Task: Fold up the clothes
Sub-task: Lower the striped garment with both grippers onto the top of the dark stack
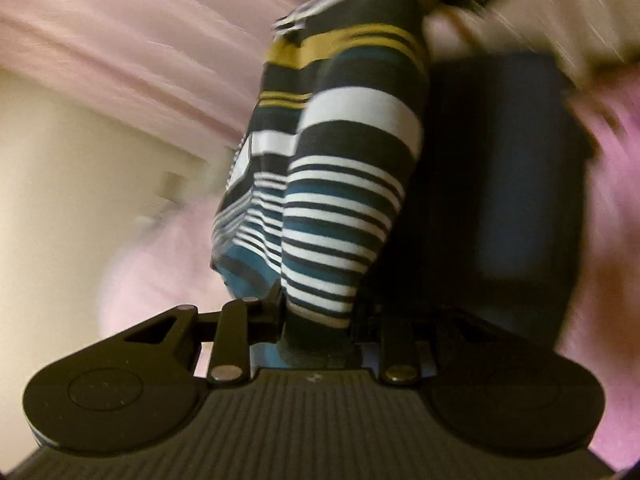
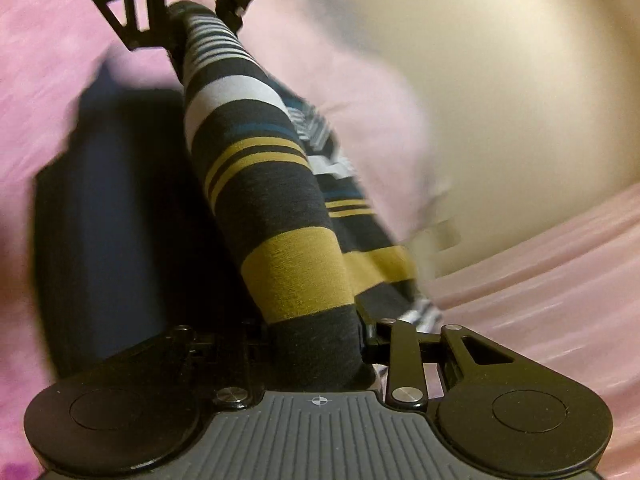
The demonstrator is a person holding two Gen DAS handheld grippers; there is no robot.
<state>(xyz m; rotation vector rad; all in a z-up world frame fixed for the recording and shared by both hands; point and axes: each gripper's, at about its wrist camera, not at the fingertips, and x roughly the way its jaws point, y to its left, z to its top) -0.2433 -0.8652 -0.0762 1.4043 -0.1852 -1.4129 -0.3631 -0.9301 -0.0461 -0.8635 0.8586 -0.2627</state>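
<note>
My left gripper (image 1: 316,320) is clamped on one end of the striped garment (image 1: 340,184), a knit in dark navy, white, teal and mustard bands, and my right gripper (image 2: 320,356) is clenched on the other end of the same cloth (image 2: 272,200), so the fabric runs as a bunched rope between my two hands, lifted off the surface; from my right wrist I can see the left gripper (image 2: 192,20) at the far end with the stripes pinched in its jaws. Under the cloth lies a pink sheet (image 1: 612,184), soft and blurred, spreading to both sides (image 2: 44,80), and on it, just beside the hanging stripes, rests a flat dark blue piece (image 1: 508,168), rectangular in outline (image 2: 112,184); whether it is folded clothing I cannot tell. Past the edge of the pink surface stands a plain cream wall (image 1: 52,200), seen again from my right side (image 2: 520,100), and pale pink drapery in long folds (image 1: 120,32) hangs along it (image 2: 540,272). Everything beyond the cloth is smeared, so finer detail of the room is lost
</note>
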